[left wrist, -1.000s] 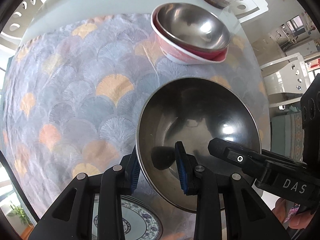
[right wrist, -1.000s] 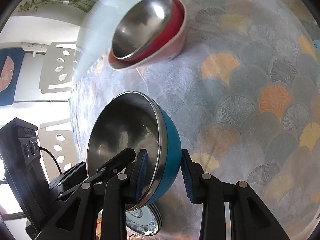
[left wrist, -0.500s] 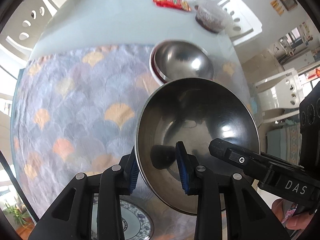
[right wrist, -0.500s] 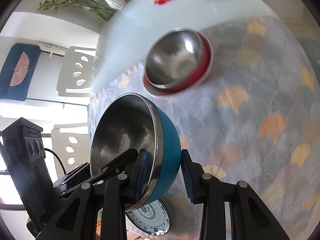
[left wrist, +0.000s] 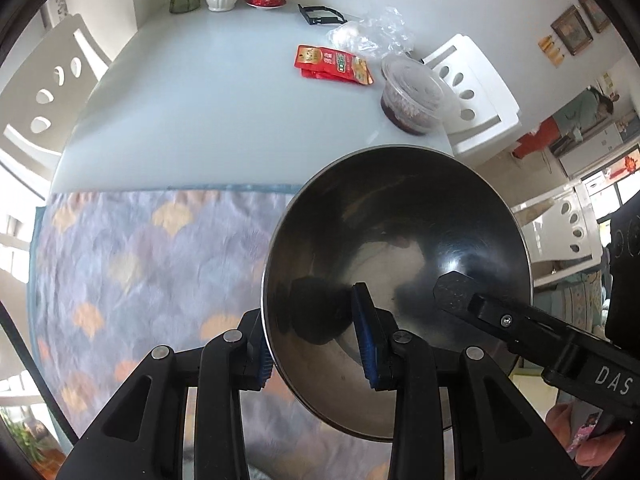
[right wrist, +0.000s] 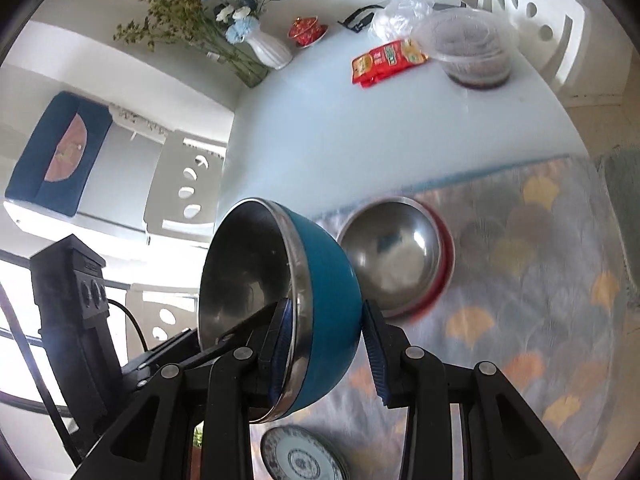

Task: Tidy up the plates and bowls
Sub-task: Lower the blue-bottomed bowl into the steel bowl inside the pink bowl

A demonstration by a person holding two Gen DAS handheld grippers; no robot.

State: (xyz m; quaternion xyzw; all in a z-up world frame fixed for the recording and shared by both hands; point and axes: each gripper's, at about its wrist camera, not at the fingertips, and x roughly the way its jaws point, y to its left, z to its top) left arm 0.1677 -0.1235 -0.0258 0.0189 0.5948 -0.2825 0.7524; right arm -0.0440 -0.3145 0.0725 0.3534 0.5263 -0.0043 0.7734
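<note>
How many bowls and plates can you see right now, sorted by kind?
Blue bowl with steel lining: 1
Red bowl: 1
Steel bowl nested in the red one: 1
Patterned plate stack: 1; the number of plates in it is unclear
Total: 4

- "DAS" in white letters on the black body of the right tongs point(left wrist: 448, 294), at four o'clock in the left wrist view.
- Print on the red snack packet point(left wrist: 332, 65) is too small to read.

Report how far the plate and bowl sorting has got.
Done: a steel bowl already sits nested in the red bowl on the patterned cloth. In hand: both tongs, left and right, grip the rim of the blue-sided steel bowl, lifted clear. Left: setting it down, perhaps on that stack; the patterned plates wait.
</note>
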